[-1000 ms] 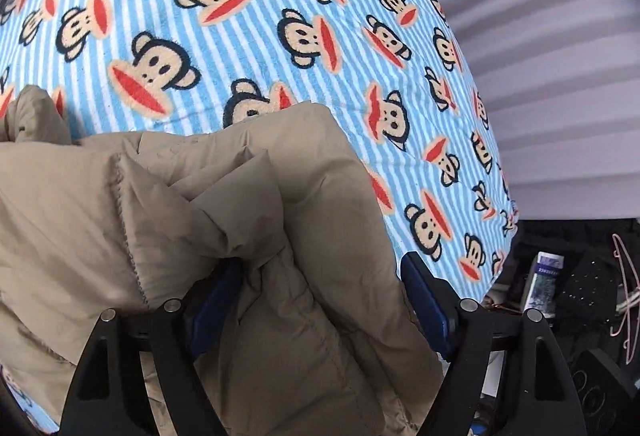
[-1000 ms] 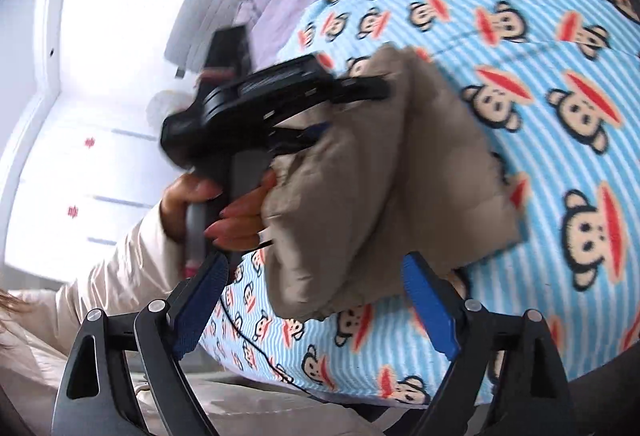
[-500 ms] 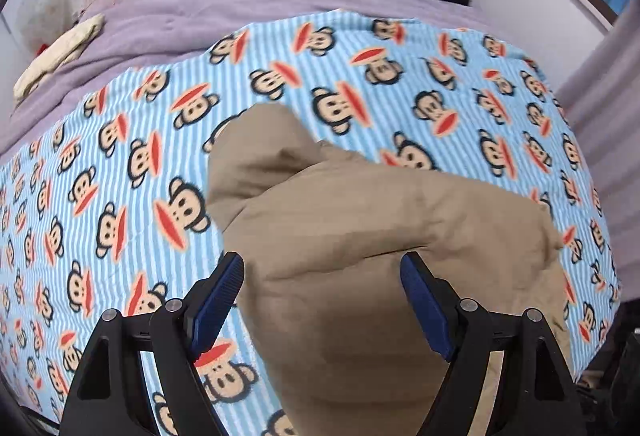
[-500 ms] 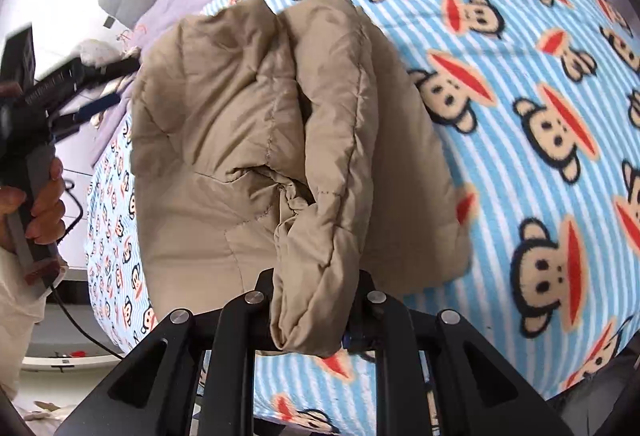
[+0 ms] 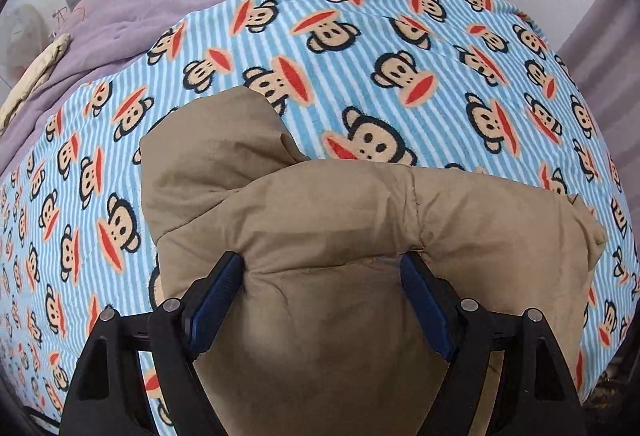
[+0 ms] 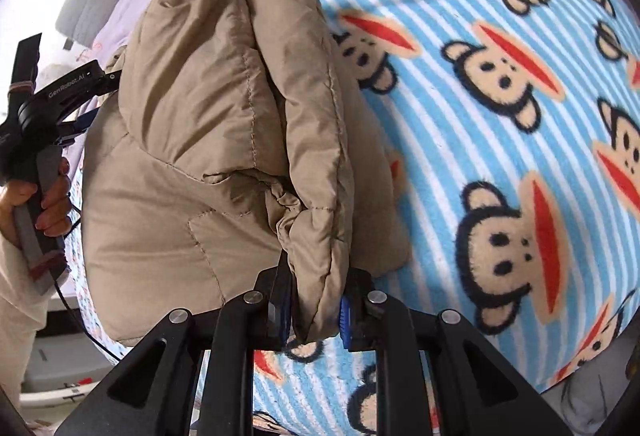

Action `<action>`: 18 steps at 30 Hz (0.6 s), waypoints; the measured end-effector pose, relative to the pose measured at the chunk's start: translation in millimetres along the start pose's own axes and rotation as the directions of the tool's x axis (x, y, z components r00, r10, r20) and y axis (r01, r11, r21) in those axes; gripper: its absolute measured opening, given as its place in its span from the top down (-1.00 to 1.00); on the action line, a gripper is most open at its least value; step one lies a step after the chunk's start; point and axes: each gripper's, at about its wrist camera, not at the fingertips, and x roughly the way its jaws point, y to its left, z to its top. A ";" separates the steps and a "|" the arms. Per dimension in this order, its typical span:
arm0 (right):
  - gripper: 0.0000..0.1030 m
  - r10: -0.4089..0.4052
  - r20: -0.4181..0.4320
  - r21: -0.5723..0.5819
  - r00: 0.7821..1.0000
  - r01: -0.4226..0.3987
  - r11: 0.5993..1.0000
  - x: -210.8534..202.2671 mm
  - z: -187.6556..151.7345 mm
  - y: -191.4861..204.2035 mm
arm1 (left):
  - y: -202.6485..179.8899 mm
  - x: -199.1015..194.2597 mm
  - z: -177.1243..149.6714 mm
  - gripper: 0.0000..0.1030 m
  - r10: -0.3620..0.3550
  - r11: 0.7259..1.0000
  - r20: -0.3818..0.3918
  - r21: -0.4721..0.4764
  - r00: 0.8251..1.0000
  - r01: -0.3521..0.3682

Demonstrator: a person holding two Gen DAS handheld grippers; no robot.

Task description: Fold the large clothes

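The padded jacket [image 5: 340, 236] lies bunched on the blanket [image 5: 400, 55], apparently near its front edge.

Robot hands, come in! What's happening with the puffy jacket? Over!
Right gripper shut on the tan puffer jacket edge. Left gripper wide, straddling a jacket fold. Jacket bunched on monkey blanket. Nothing blocking.

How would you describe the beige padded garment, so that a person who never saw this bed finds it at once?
Look at the blue-and-white striped monkey-print blanket spread over the bed. Near its close edge lies the beige quilted puffy jacket, bundled up. It is the only plain, unpatterned thing on that blanket, and the right gripper pinches its stitched edge.
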 end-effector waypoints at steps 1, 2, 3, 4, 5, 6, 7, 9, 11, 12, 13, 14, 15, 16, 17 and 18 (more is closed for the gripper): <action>0.62 0.015 0.001 0.020 1.000 -0.015 1.000 -6.0 0.7 -5.5 | 1.0 0.0 0.1 -0.57 -0.001 1.000 -0.001 -0.002 1.000 0.001; 0.62 0.032 0.008 0.035 0.999 -0.032 0.999 -14.2 2.0 -9.7 | 2.6 0.0 0.3 -0.57 -0.003 1.000 -0.003 -0.007 1.000 0.003; 0.62 0.048 0.022 0.046 0.999 -0.049 0.998 -24.3 3.2 -13.5 | 4.4 -0.3 0.4 -0.58 -0.006 1.000 -0.005 -0.011 1.000 0.006; 0.59 0.061 0.049 0.056 0.997 -0.064 0.996 -37.6 4.2 -16.8 | 6.3 -0.4 0.3 -0.58 -0.008 1.000 -0.007 -0.014 1.000 0.008; 0.54 0.068 0.083 0.059 0.994 -0.073 0.996 -51.5 5.7 -19.0 | 7.6 -0.6 -0.2 -0.58 -0.009 1.000 -0.009 -0.016 1.000 0.009; 0.54 0.065 0.116 0.054 0.991 -0.072 0.996 -63.1 7.8 -22.6 | 8.6 -1.1 -0.8 -0.58 -0.009 1.000 -0.011 -0.017 1.000 0.009; 0.54 0.070 0.151 0.043 0.986 -0.077 0.996 -76.1 11.1 -22.6 | 9.1 -2.1 -1.6 -0.58 -0.005 1.000 -0.009 -0.017 1.000 0.005; 0.53 0.109 0.184 0.021 0.977 -0.115 0.993 -90.8 19.8 -19.9 | 9.9 -4.1 -3.2 -0.58 0.002 1.000 -0.008 -0.018 1.000 -0.002; 0.37 0.168 0.158 -0.015 0.973 -0.168 0.986 -90.2 30.9 -8.5 | 11.0 -7.2 -4.2 -0.58 0.010 1.000 -0.011 -0.022 1.000 -0.010; 0.13 0.171 0.140 -0.033 0.975 -0.167 0.985 -86.7 36.8 -1.2 | 11.8 -9.4 -4.6 -0.58 0.013 1.000 -0.013 -0.024 1.000 -0.014; 0.08 0.159 0.124 -0.055 0.980 -0.153 0.987 -81.0 44.7 9.5 | 12.8 -12.2 -5.3 -0.58 0.016 1.000 -0.016 -0.024 1.000 -0.016; 0.08 0.146 0.103 -0.081 0.984 -0.138 0.987 -74.1 47.1 17.2 | 14.1 -15.4 -6.4 -0.58 0.017 1.000 -0.018 -0.024 1.000 -0.018; 0.08 0.132 0.082 -0.100 0.988 -0.124 0.987 -66.5 48.0 26.1 | 15.9 -19.3 -7.9 -0.58 0.019 1.000 -0.019 -0.024 1.000 -0.019; 0.08 0.116 0.058 -0.107 0.992 -0.110 0.988 -57.1 50.8 32.4 | 18.2 -23.8 -10.0 -0.58 0.018 0.999 -0.018 -0.025 1.000 -0.019; 0.08 0.100 0.032 -0.106 0.994 -0.096 0.990 -48.2 50.4 41.5 | 21.1 -28.9 -12.3 -0.58 0.018 0.999 -0.016 -0.028 1.000 -0.018; 0.08 0.092 0.007 -0.102 0.996 -0.091 0.991 -39.6 49.1 42.7 | 24.2 -34.4 -15.4 -0.58 0.015 0.999 -0.014 -0.031 1.000 -0.016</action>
